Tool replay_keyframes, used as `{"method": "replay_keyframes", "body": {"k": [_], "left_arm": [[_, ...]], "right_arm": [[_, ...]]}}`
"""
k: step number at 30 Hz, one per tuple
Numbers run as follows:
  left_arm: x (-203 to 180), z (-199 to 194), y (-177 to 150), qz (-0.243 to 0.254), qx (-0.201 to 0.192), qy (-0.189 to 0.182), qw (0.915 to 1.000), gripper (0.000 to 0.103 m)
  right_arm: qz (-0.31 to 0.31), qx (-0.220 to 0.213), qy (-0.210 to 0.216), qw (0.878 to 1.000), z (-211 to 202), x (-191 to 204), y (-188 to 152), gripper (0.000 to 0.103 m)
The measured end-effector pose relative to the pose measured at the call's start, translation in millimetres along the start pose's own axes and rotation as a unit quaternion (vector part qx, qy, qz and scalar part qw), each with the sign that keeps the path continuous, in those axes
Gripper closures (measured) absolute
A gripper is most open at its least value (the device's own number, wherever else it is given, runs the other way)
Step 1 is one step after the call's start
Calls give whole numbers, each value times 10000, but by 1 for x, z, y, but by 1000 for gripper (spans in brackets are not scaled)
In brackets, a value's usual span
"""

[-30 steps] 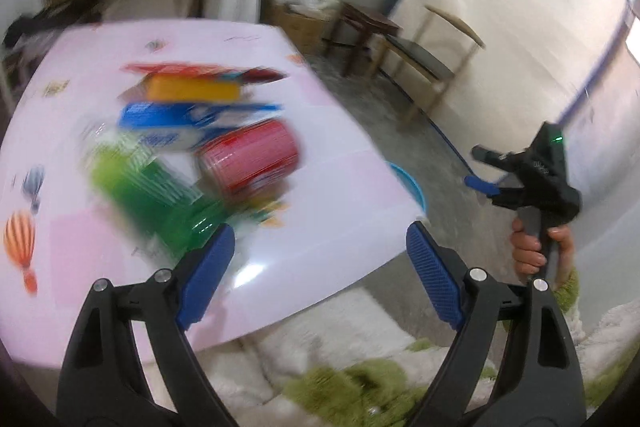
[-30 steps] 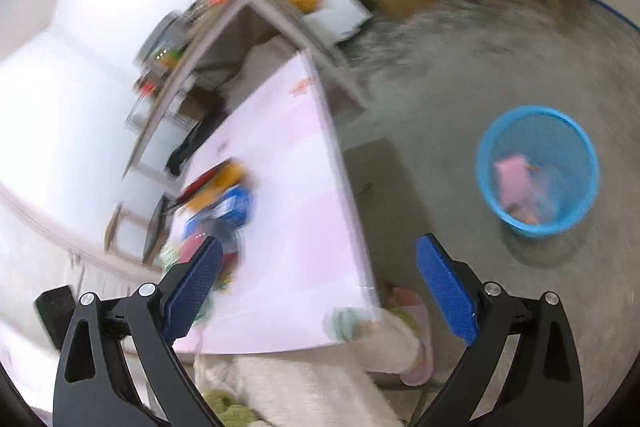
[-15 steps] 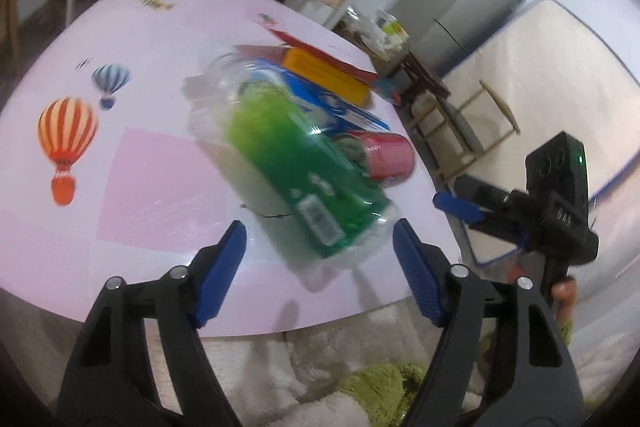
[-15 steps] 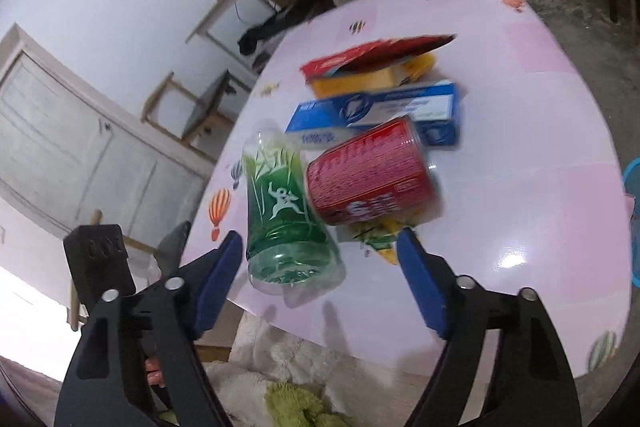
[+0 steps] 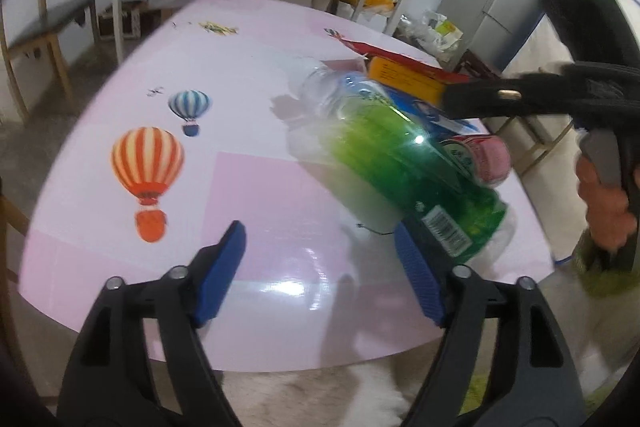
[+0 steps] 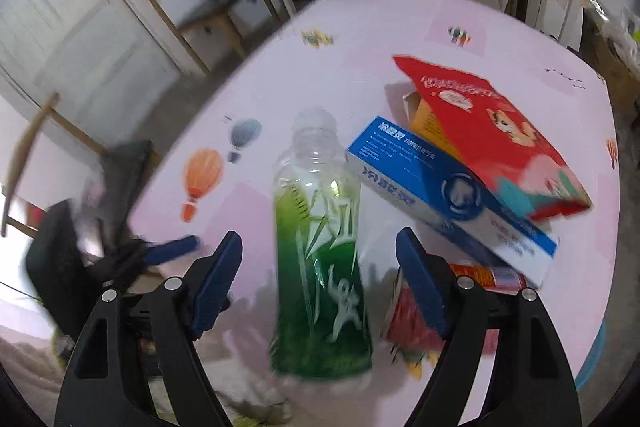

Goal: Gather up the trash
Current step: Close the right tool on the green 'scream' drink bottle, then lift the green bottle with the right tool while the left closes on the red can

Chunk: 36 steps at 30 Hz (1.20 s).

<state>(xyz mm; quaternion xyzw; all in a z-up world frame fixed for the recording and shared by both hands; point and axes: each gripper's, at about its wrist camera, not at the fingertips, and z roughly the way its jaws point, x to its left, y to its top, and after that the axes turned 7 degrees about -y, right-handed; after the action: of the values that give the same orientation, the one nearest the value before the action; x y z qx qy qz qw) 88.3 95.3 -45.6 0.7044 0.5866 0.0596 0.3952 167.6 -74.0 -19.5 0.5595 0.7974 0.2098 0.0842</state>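
Now my right gripper (image 6: 319, 281) has swung from the bin to straddle the green bottle (image 6: 320, 267), jaws wide, nothing gripped yet.

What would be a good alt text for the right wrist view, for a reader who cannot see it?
An open right hand-held gripper hangs over a green plastic bottle lying on a pink table, nothing gripped. Right of the bottle lie a blue box, a red carton and a red can.
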Motion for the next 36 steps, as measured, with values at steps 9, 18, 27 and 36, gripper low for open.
{"method": "replay_keyframes", "body": {"k": [9,18,27,36], "left_arm": [[9,-10,-2,217,-49,175,9996,22],[10,-23,-7,91,-111,328,9994,22],[-26,-16,0,491,-218,-427,9976,22],[-87,50,16,1467,150,-1160,9822,20]], "right_arm": [[-443,699,-318,9961,53,15,7,26],[-235,644,160,9975,47,13,-5,48],[1245,-1067,542,9850,-89,-74,-73,48],[2946,-1150,205,9485,-95,-175,-165,48]]}}
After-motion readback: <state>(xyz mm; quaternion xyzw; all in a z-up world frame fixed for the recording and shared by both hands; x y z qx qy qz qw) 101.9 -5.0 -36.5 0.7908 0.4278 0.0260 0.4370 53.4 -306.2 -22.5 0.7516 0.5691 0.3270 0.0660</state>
